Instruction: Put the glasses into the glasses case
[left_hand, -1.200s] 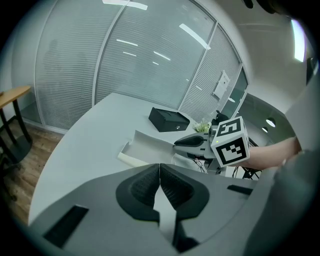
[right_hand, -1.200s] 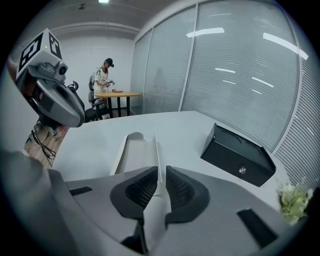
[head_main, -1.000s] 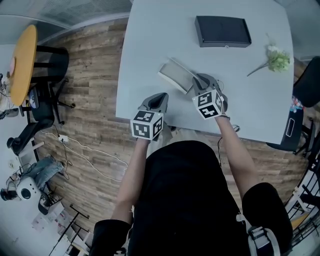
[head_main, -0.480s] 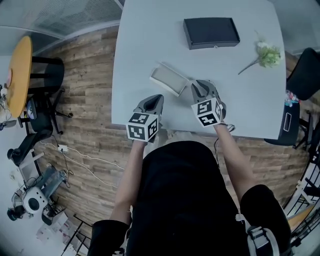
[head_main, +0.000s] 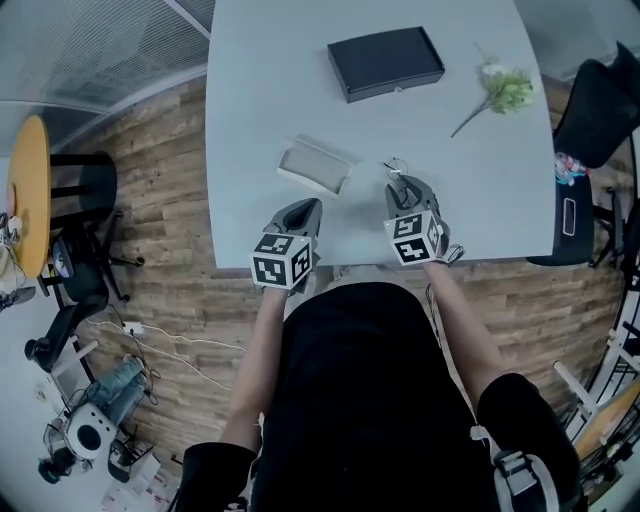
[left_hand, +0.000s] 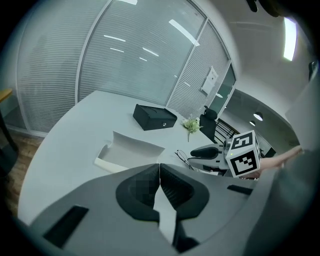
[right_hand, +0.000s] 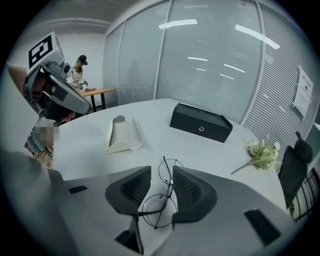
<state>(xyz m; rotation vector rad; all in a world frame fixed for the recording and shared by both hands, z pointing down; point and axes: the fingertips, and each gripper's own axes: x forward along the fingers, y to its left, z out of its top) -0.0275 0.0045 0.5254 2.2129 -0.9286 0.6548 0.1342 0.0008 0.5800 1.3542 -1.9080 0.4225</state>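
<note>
The thin wire glasses (right_hand: 165, 192) lie folded on the white table (head_main: 260, 60), between the fingers of my right gripper (right_hand: 161, 182). Its jaws have just been opening; the left pad stands clear of the frame and the right pad is close beside it. In the head view the right gripper (head_main: 400, 185) is right of the open pale glasses case (head_main: 315, 165), apart from it. The case (right_hand: 122, 134) is empty. My left gripper (left_hand: 159, 167) hovers near the table's front edge with its pads together and nothing in them; from it the glasses (left_hand: 185, 157) show right of the case (left_hand: 130, 150).
A black box (head_main: 386, 62) sits at the back of the table, a flower sprig (head_main: 500, 92) at the back right. A dark chair (head_main: 600, 100) stands beyond the right edge. The table's front edge runs just under both grippers.
My right gripper has moved away from the case's side, to the right and toward the front edge. The left gripper has shifted a little. The head view has moved too.
</note>
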